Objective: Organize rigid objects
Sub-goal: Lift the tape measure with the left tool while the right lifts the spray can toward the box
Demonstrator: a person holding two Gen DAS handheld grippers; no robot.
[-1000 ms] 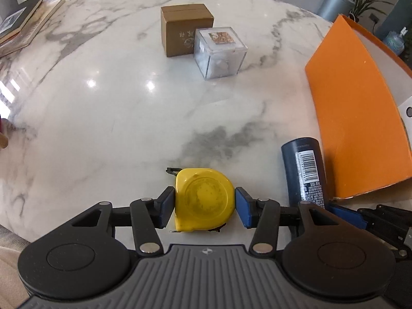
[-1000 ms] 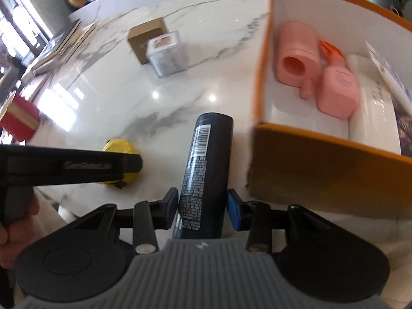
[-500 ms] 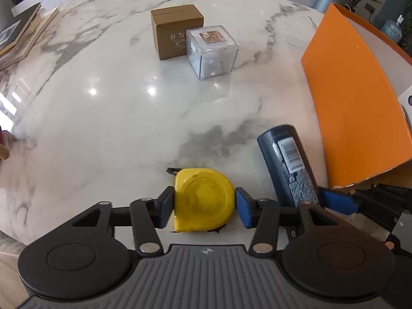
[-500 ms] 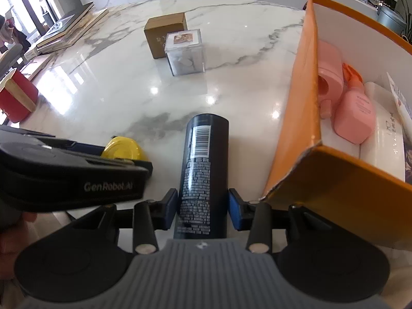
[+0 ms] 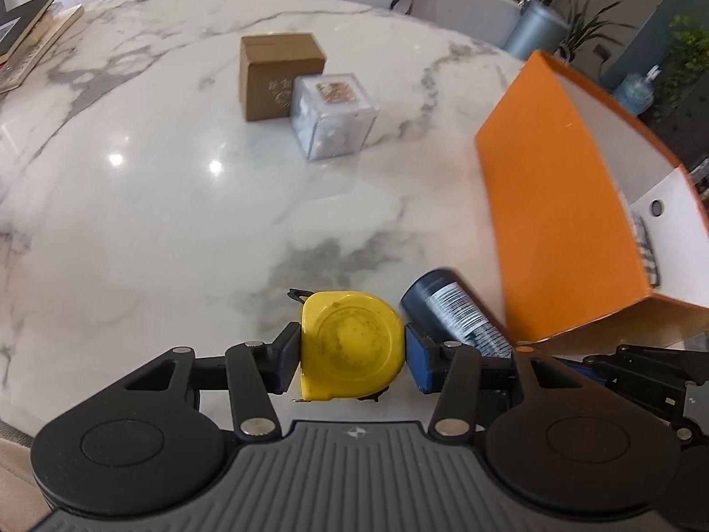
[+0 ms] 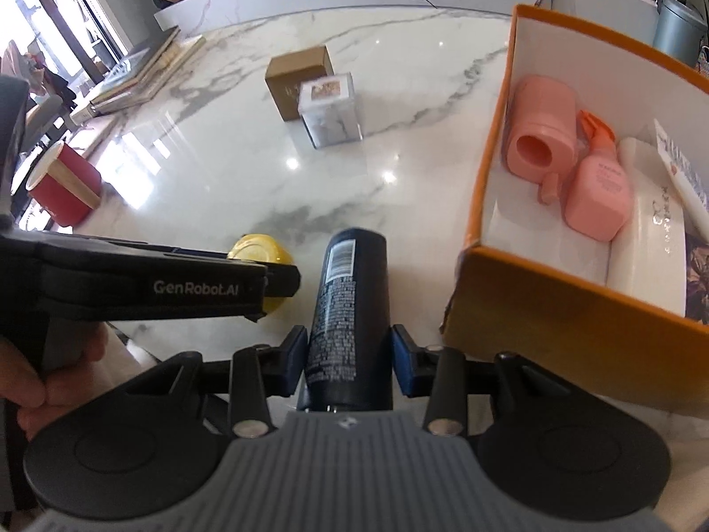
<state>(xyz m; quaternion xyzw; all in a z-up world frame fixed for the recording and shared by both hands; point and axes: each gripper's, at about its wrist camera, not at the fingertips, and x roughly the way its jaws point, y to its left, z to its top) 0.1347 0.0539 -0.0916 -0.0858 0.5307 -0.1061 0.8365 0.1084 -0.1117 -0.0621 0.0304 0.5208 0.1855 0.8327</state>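
Observation:
My left gripper is shut on a yellow tape measure above the marble table's near edge. My right gripper is shut on a dark blue spray can, held lengthwise and pointing away from me. The can also shows in the left wrist view, just right of the tape measure. The orange box with a white inside stands to the right. It holds a pink bottle, a pink pump bottle and a white item. The tape measure shows in the right wrist view behind the left gripper body.
A brown cardboard box and a clear plastic cube stand together at mid table. A red cup stands at the left edge. Books lie at the far left. The orange box wall is close on the right.
Both grippers have lifted with their loads. The spray can has moved closer to the tape measure and to the orange box's near corner. More of the box's inside shows now.

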